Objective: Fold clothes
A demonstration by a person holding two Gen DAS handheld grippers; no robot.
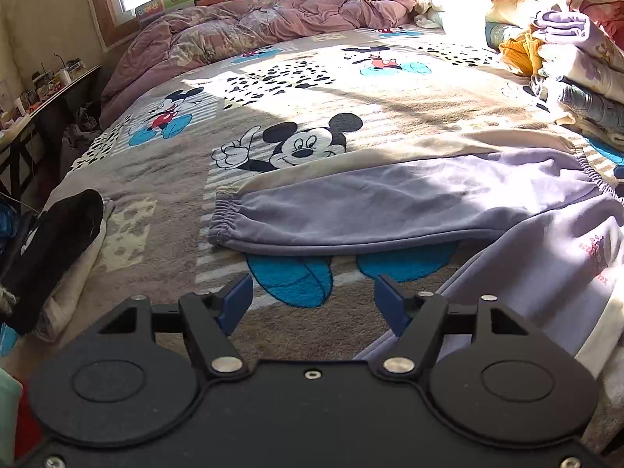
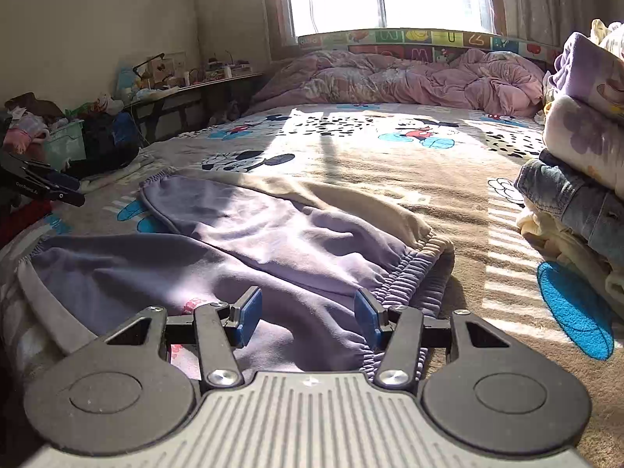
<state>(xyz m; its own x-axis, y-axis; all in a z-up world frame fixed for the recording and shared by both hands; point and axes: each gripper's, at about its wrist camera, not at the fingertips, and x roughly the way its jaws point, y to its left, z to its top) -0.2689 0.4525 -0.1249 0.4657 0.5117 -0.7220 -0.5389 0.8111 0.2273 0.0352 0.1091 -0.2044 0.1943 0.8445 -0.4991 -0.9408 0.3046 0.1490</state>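
Lavender sweatpants (image 1: 370, 202) with beige side panels lie spread on the Mickey Mouse blanket (image 1: 296, 144). One leg runs left, ending in an elastic cuff (image 1: 220, 216); the other leg comes toward the lower right. My left gripper (image 1: 312, 296) is open and empty, hovering just short of the near leg. In the right wrist view the pants (image 2: 241, 241) lie with the elastic waistband (image 2: 405, 273) to the right. My right gripper (image 2: 308, 310) is open, low over the waist area, holding nothing. The left gripper (image 2: 43, 187) shows at the far left.
A stack of folded clothes (image 1: 573, 62) stands at the bed's right side, also in the right wrist view (image 2: 585, 163). A rumpled pink quilt (image 1: 273, 23) lies at the headboard. Dark and white garments (image 1: 50, 257) sit at the left bed edge. A cluttered table (image 2: 175, 85) stands left of the bed.
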